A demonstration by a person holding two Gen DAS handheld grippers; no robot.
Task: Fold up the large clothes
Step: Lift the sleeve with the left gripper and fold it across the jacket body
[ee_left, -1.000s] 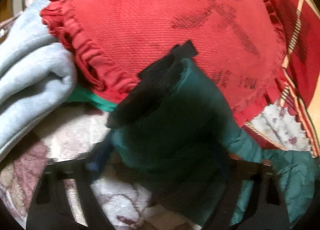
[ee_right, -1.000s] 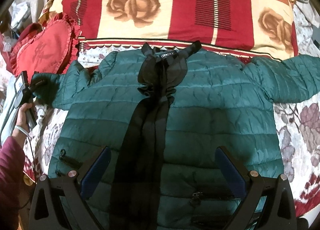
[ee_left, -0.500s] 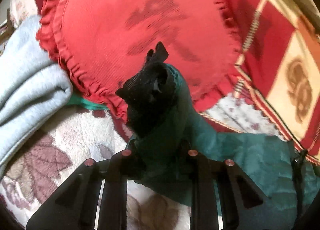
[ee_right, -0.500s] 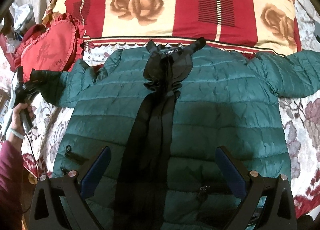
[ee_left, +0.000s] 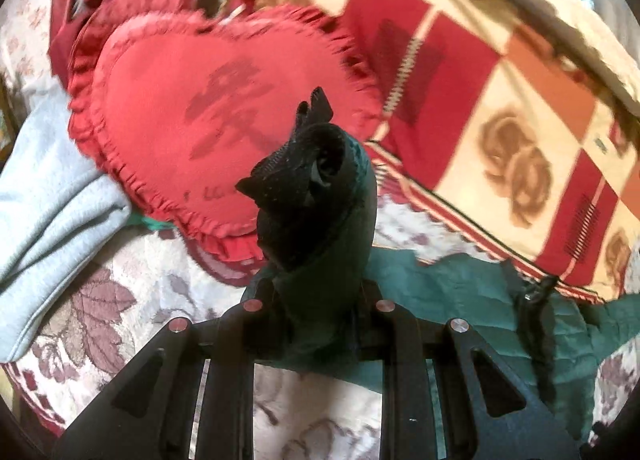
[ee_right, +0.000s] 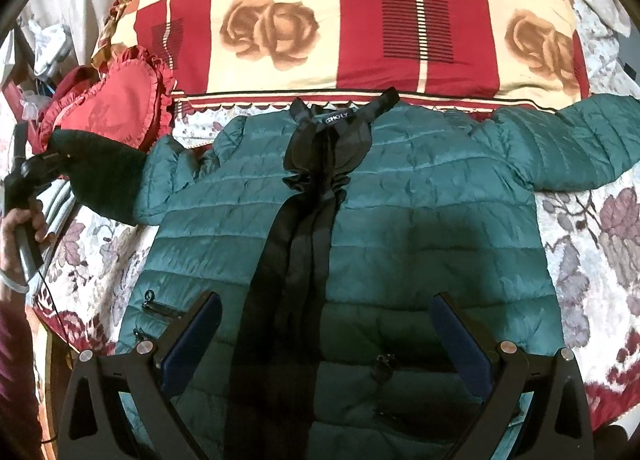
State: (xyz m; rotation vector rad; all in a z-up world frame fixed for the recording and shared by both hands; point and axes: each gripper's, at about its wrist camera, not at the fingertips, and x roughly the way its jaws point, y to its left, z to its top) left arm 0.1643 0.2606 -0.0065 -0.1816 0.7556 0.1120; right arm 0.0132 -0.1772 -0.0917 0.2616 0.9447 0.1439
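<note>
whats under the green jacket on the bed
The green jacket lies on a floral bedspread, which shows around its edges. Whatever sits directly beneath its body is covered and cannot be seen.

The jacket [ee_right: 420, 219] hem is cut off below, and the sleeve [ee_left: 320, 280] hides the left claw's [ee_left: 316, 324] pads.

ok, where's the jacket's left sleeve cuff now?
Pinched in the left gripper, the cuff shows mid-frame in the left wrist view, in front of the heart pillow.
</note>
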